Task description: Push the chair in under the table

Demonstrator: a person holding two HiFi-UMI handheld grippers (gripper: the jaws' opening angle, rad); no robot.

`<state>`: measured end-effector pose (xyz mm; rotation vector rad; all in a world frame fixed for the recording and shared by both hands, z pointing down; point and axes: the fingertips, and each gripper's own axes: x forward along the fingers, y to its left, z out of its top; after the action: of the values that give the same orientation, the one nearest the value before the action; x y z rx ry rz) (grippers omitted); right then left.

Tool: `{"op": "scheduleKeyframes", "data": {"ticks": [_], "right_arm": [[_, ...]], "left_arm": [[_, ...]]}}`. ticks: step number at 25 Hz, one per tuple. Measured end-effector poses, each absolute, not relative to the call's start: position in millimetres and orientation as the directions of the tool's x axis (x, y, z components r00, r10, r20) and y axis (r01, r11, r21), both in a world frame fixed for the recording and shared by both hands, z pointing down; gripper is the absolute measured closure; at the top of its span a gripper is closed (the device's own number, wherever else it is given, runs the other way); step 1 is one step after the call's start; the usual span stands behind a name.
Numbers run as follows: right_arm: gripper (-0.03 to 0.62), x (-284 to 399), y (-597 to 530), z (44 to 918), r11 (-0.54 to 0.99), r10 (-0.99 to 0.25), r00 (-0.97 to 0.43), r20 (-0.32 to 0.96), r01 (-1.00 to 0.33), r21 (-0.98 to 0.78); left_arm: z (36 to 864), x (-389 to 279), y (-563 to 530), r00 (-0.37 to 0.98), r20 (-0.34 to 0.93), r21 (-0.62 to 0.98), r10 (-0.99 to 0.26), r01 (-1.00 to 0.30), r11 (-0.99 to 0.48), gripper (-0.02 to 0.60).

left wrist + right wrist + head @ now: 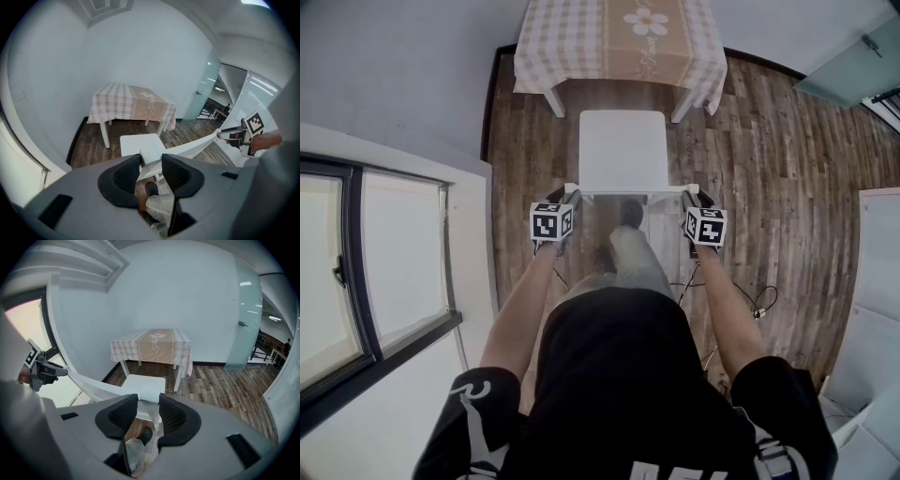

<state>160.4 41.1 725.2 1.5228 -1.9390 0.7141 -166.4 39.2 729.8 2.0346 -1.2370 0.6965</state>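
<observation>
A white chair (pixel 622 150) stands just in front of the table (pixel 581 42), which has a checked cloth, and its seat (pixel 140 142) lies outside the table's legs. My left gripper (pixel 565 198) is at the left end of the chair's backrest (pixel 623 193), my right gripper (pixel 692 198) at the right end. In the left gripper view the backrest (pixel 197 146) fills the gap of the left gripper (pixel 150 161) and touches both pads. In the right gripper view the right gripper (pixel 146 401) likewise grips the backrest (pixel 89 383).
A dark wood floor runs round the table (pixel 152 345). A window (pixel 356 281) and white wall are at the left, white furniture (pixel 877 281) at the right, and a frosted glass door (pixel 246 324) beyond. Cables (pixel 750 305) lie on the floor. The person's shoe (pixel 630 214) is behind the chair.
</observation>
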Motion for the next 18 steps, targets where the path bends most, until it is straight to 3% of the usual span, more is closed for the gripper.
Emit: {"op": "scheduleKeyframes", "data": {"ticks": [18], "right_arm": [[0.448,156,22,726,0.225,-0.671,-0.205,0.712,-0.972,-0.068]], "left_arm": [[730,-168,18,0.414,0.739,0.264,-0.531,-0.904,-0.336,0.419]]}}
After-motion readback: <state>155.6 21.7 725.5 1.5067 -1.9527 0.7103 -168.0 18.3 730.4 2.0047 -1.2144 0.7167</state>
